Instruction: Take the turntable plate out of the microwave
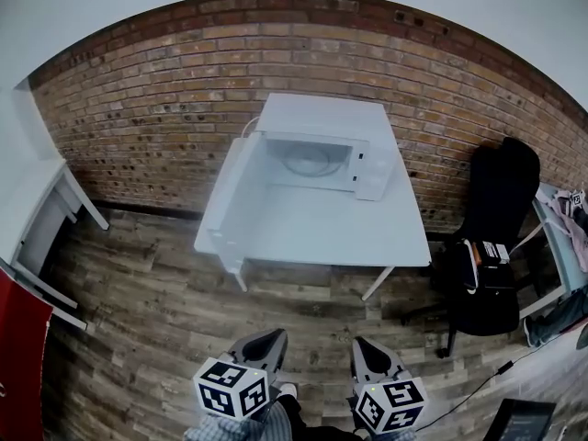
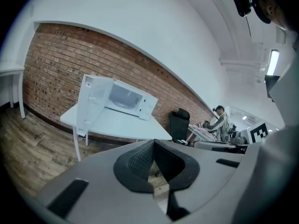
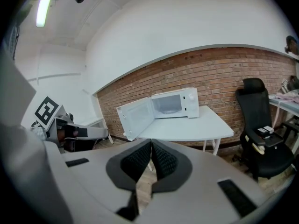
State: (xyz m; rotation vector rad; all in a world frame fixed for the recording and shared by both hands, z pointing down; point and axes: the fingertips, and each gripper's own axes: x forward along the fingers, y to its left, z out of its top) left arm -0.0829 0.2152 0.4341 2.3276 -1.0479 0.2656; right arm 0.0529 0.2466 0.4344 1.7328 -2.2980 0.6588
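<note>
A white microwave (image 1: 326, 141) stands at the back of a white table (image 1: 349, 232), its door (image 1: 230, 200) swung wide open to the left. Inside lies the round glass turntable plate (image 1: 307, 161). My left gripper (image 1: 264, 345) and right gripper (image 1: 367, 355) are low in the head view, well short of the table, both shut and empty. The left gripper view shows the microwave (image 2: 124, 98) far ahead beyond its shut gripper (image 2: 153, 143). The right gripper view shows the microwave (image 3: 175, 104) and open door (image 3: 135, 119) beyond its shut gripper (image 3: 151, 144).
A brick wall (image 1: 165, 90) runs behind the table. A black office chair (image 1: 491, 246) stands to the right, next to a cluttered desk (image 1: 560, 219). A white desk (image 1: 37, 209) is at the left. Wood floor (image 1: 165, 310) lies between me and the table. A person (image 2: 219, 122) sits far right.
</note>
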